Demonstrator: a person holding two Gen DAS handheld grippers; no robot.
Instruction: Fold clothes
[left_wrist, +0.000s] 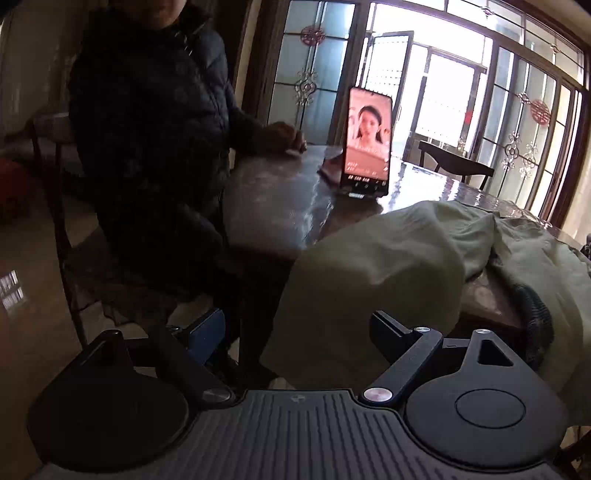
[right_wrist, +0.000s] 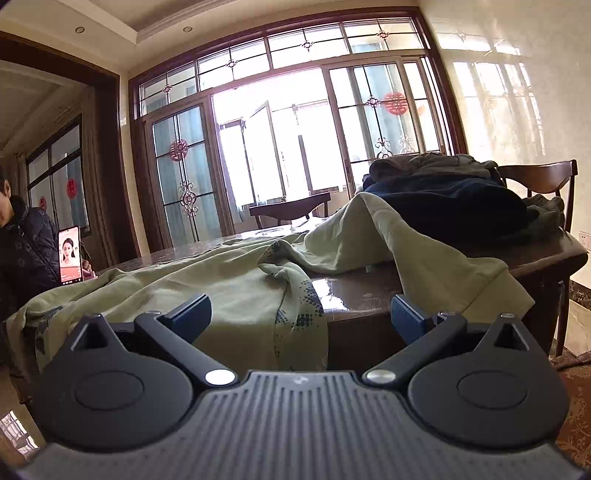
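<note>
Currently both grippers sit low at the table's near edge, facing the shirt (right_wrist: 229, 284). It's a pale green garment lying rumpled across the table (right_wrist: 354, 291), one part draped over the near edge, a sleeve or flap running up toward the pile (right_wrist: 443, 192) of dark clothes at the far right. A patterned strip, maybe a collar or lining, is twisted across the middle. Left gripper (left_wrist: 295, 328): jaws spread wide, nothing held; a hanging corner of the shirt (left_wrist: 369, 280) sits in front of it, roughly between the fingers but not pinched as far as I can tell. Right gripper (right_wrist: 299, 314): wide open too, empty, the draped hem straight ahead of it. My read: the shirt isn't flat or folded, so this is the grab-and-spread stage, or a re-grip between folds; I can't settle which. Next grasp needs a clean pinch on a single edge layer each side, not the bunched middle. Bystander's phone (left_wrist: 367, 142) stands on the table's left; keep cloth sweeps off it.
</note>
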